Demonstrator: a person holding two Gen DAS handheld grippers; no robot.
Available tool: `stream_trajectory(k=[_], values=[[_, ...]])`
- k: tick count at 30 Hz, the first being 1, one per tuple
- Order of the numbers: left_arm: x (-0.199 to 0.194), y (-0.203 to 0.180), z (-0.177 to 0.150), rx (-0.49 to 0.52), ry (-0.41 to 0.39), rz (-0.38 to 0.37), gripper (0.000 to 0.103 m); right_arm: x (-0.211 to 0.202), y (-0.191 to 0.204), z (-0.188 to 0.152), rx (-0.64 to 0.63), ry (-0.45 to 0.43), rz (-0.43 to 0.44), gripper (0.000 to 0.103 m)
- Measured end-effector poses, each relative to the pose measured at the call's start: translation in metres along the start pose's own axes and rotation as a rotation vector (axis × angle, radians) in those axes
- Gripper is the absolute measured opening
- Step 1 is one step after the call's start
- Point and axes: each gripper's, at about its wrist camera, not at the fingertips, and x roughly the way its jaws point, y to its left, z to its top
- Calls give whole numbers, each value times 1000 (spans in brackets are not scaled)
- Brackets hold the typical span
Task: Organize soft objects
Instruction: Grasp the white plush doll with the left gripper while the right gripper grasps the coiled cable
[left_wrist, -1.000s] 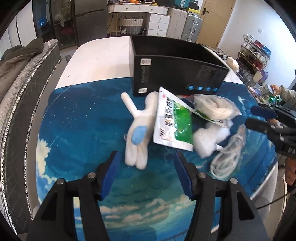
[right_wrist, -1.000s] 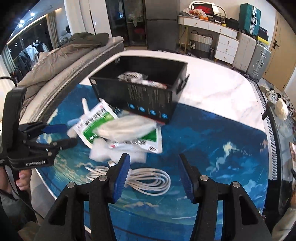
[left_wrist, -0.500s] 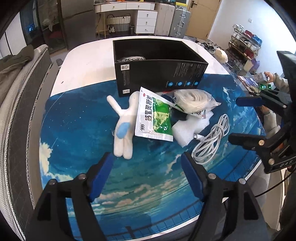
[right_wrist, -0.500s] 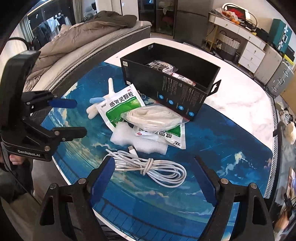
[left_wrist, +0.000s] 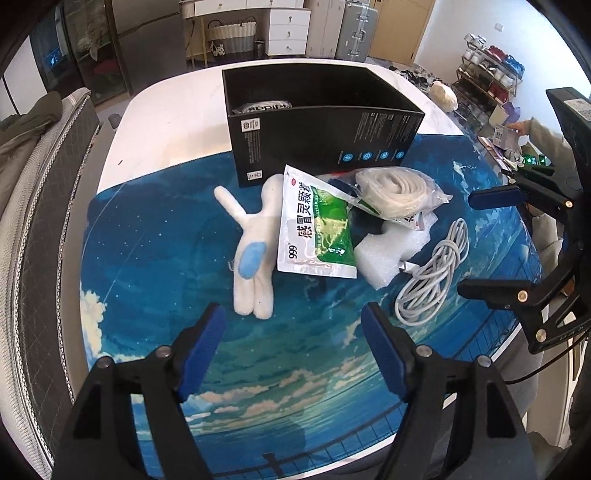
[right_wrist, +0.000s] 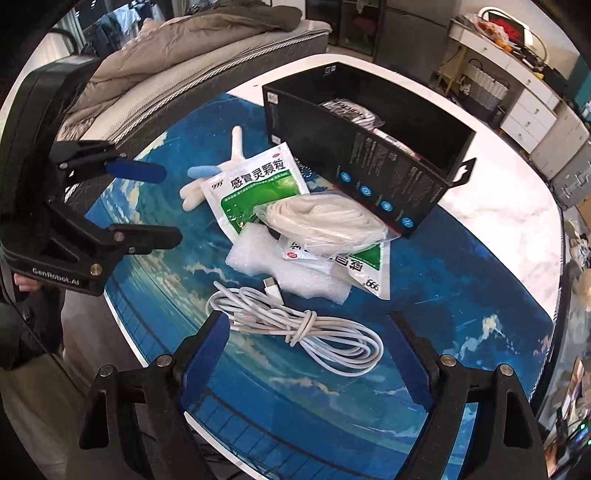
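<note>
Several soft items, including a white plush toy, lie outside the black cardboard box; both grippers' jaws are apart, empty.

"999" — sachet; "GenRobot.AI" — left tongs.

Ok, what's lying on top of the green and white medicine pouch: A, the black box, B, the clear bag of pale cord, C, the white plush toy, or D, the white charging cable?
B: the clear bag of pale cord rests across the medicine pouch, while the white plush toy, the charging cable and the black box lie off it.
</note>
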Motion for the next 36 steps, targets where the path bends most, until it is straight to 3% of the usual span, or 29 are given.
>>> stream_trajectory(k=[10,17,19,20,21,29,31,34,35,36], values=[[13,8,7,2,27,23,76,22,2,3,-26,58,32,86],[27,12,12,-13,62,-4,76,33,3,6,-21,77,76,86],[32,12,13,-6,71,-9,64,37,7,4,-25,88,78,86],[33,11,14,-4,71,-5,35,37,9,3,-25,90,79,86],[34,11,15,2,69,13,26,37,10,1,-19,91,83,86],[30,11,-2,36,80,26,25,36,23,-24,12,116,142,85],[26,11,-9,36,93,15,25,33,28,-27,12,110,164,68],[22,12,-18,36,102,11,27,31,32,-28,20,98,157,58],[21,13,-19,30,102,16,31,31,31,-27,32,88,155,56],[20,14,-19,22,97,20,42,32,30,-25,49,76,158,49]])
